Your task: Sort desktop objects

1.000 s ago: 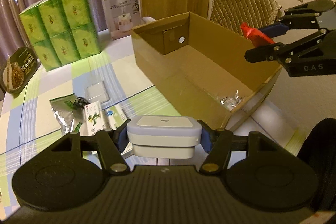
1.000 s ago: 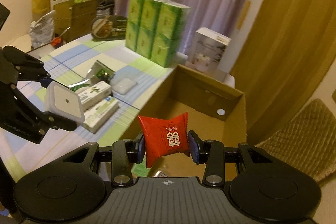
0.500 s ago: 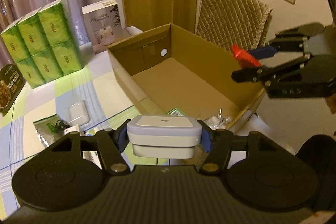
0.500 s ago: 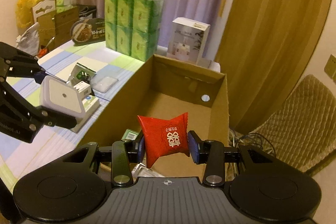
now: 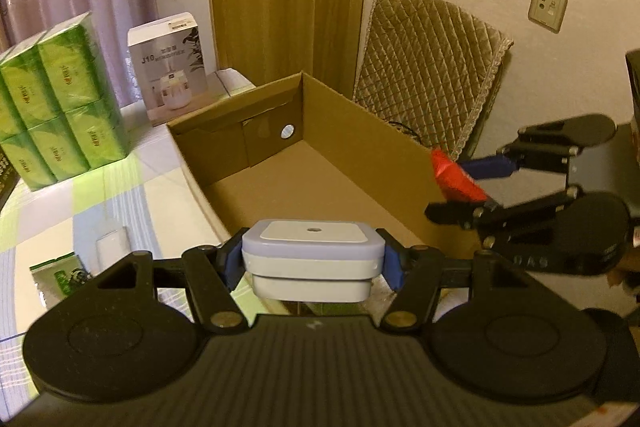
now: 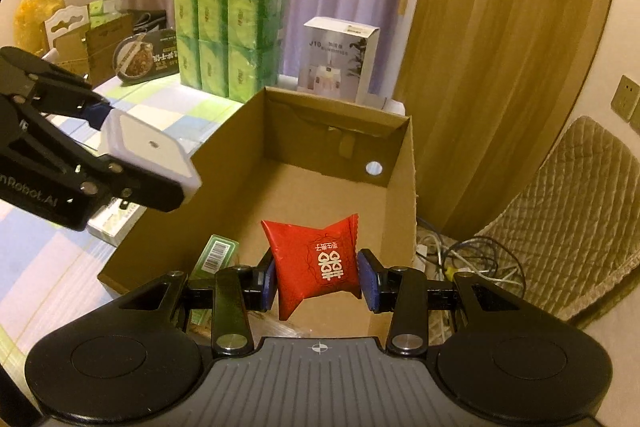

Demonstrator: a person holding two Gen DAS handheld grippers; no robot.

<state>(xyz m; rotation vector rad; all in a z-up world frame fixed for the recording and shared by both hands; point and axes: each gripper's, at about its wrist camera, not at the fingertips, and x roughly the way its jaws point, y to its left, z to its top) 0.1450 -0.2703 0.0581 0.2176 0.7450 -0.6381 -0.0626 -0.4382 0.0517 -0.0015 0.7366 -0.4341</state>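
My left gripper (image 5: 313,261) is shut on a white square box (image 5: 312,259) and holds it over the near-left rim of the open cardboard box (image 5: 360,187). In the right wrist view the left gripper (image 6: 160,167) holds the white box (image 6: 148,151) above the cardboard box's (image 6: 320,187) left wall. My right gripper (image 6: 318,279) is shut on a red candy packet (image 6: 316,263), held over the box's near end. In the left wrist view the right gripper (image 5: 464,187) holds the red packet (image 5: 456,177) at the box's right wall.
A green barcode packet (image 6: 218,255) lies inside the box. Green tissue packs (image 5: 52,107) and a white humidifier carton (image 5: 168,67) stand behind it. Small packets (image 5: 60,275) lie on the checked tablecloth (image 5: 132,187). A quilted chair (image 5: 424,87) and cables (image 6: 452,263) are to the right.
Both grippers moved toward and over the cardboard box with their loads. The left one went from above the table to the box's left rim. The right one now hangs over the box's inside.
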